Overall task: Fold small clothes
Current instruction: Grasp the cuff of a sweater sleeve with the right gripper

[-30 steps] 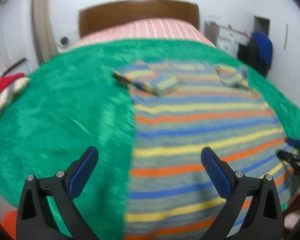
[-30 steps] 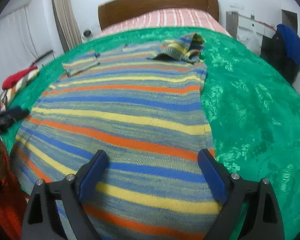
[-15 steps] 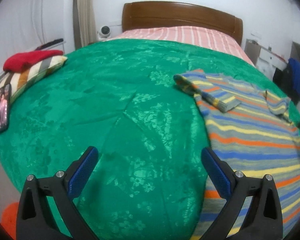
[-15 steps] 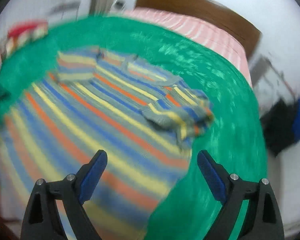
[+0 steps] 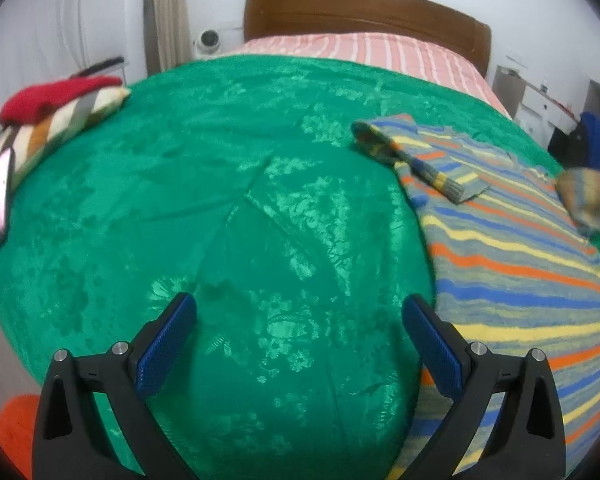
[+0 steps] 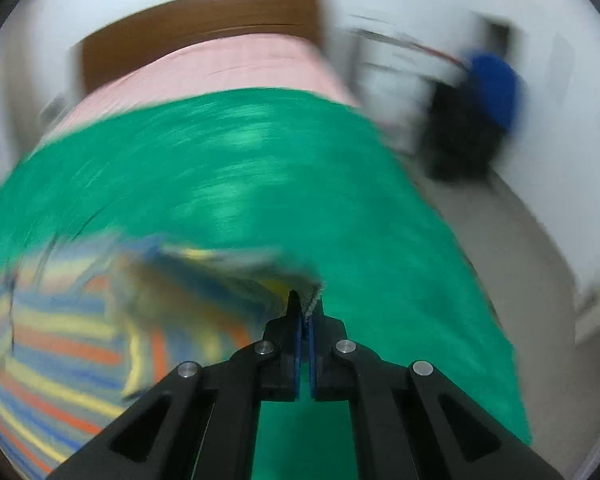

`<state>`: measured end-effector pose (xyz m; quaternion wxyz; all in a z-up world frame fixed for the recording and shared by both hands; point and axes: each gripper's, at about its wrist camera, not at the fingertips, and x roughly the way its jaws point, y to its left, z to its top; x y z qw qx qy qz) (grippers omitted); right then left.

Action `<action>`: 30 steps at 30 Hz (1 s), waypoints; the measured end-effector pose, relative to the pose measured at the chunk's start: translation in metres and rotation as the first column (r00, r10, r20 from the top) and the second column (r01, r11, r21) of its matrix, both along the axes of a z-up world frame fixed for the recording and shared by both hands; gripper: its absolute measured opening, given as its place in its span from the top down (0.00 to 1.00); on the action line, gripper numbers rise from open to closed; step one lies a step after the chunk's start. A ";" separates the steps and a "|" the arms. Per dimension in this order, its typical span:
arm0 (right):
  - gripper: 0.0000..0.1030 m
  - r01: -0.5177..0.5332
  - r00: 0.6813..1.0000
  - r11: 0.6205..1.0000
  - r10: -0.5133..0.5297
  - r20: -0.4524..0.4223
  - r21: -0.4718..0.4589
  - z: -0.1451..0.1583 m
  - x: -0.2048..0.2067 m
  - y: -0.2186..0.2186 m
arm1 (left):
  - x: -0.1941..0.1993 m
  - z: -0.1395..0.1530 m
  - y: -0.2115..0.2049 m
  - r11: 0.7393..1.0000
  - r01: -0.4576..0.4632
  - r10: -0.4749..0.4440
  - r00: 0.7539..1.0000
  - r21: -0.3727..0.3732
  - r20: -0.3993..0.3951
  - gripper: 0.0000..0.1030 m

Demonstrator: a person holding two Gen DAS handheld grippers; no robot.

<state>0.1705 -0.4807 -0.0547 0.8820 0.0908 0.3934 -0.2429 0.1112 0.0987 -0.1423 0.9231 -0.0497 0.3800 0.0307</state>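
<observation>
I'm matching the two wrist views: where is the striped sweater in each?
Left wrist: the striped sweater fills the right side, spread flat on the green bedspread.
Right wrist: striped sweater lower left, blurred, one edge pinched in the right claw.
Shared landmark: the wooden headboard.

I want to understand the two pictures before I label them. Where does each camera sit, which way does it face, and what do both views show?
Left wrist: sits on the left gripper, looking forward and down over the shiny green bedspread to the brown wooden headboard; its open blue-padded fingers show.
Right wrist: sits on the right gripper, blurred, facing the same headboard; its jaws are shut on an edge of the striped knitted sweater.
Shared: bedspread, sweater, headboard, pink striped sheet.
</observation>
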 end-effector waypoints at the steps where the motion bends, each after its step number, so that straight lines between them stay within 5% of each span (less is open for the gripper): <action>1: 0.98 0.060 0.998 0.998 -0.060 0.001 0.025 0.001 -0.018 -0.027 | 0.001 -0.002 0.000 1.000 -0.005 0.005 1.000 -0.006 -0.007 0.01; 6: 0.98 0.149 0.989 0.957 -0.148 -0.021 0.250 -0.023 -0.067 -0.089 | 0.000 -0.009 0.002 0.999 -0.037 0.037 0.999 0.006 -0.033 0.01; 8: 0.98 0.168 0.983 0.902 -0.184 0.002 0.398 -0.036 -0.085 -0.105 | -0.002 -0.010 0.001 0.999 -0.038 0.039 0.999 0.028 -0.037 0.01; 12: 0.98 0.180 0.958 0.716 -0.283 0.044 0.674 -0.055 -0.113 -0.129 | -0.004 -0.012 -0.001 0.998 -0.028 0.030 0.999 0.055 -0.038 0.01; 15: 0.98 0.189 0.960 0.663 -0.281 0.006 0.724 -0.061 -0.127 -0.130 | -0.003 -0.012 -0.002 0.998 -0.025 0.027 0.999 0.064 -0.039 0.01; 17: 0.98 0.191 0.953 0.541 -0.302 -0.023 0.819 -0.074 -0.136 -0.127 | -0.004 -0.013 -0.002 0.998 -0.025 0.028 0.999 0.061 -0.040 0.01; 19: 0.98 0.177 0.944 0.458 -0.329 -0.019 0.871 -0.080 -0.147 -0.127 | -0.002 -0.013 -0.002 0.998 -0.025 0.027 0.999 0.056 -0.042 0.01; 20: 0.98 0.171 0.942 0.448 -0.334 -0.012 0.877 -0.079 -0.150 -0.127 | -0.002 -0.014 -0.002 0.998 -0.024 0.027 0.999 0.055 -0.043 0.01; 22: 0.98 0.237 0.947 0.490 -0.310 -0.086 0.839 -0.082 -0.151 -0.124 | -0.001 -0.014 -0.003 0.998 -0.022 0.024 0.999 0.059 -0.043 0.01; 25: 0.97 0.282 0.941 0.482 -0.309 -0.141 0.830 -0.099 -0.152 -0.128 | -0.001 -0.013 -0.002 0.998 -0.019 0.022 0.999 0.054 -0.046 0.01; 27: 0.80 0.241 0.947 0.514 -0.312 -0.083 0.823 -0.097 -0.153 -0.132 | -0.002 -0.013 -0.001 0.999 -0.019 0.022 0.999 0.049 -0.048 0.01; 29: 0.34 0.167 0.953 0.478 -0.302 -0.018 0.863 -0.096 -0.155 -0.133 | -0.002 -0.014 -0.001 0.998 -0.017 0.019 0.999 0.053 -0.048 0.01; 30: 0.30 0.132 0.951 0.452 -0.310 0.016 0.882 -0.096 -0.158 -0.133 | -0.002 -0.014 -0.001 0.998 -0.016 0.019 0.999 0.054 -0.047 0.01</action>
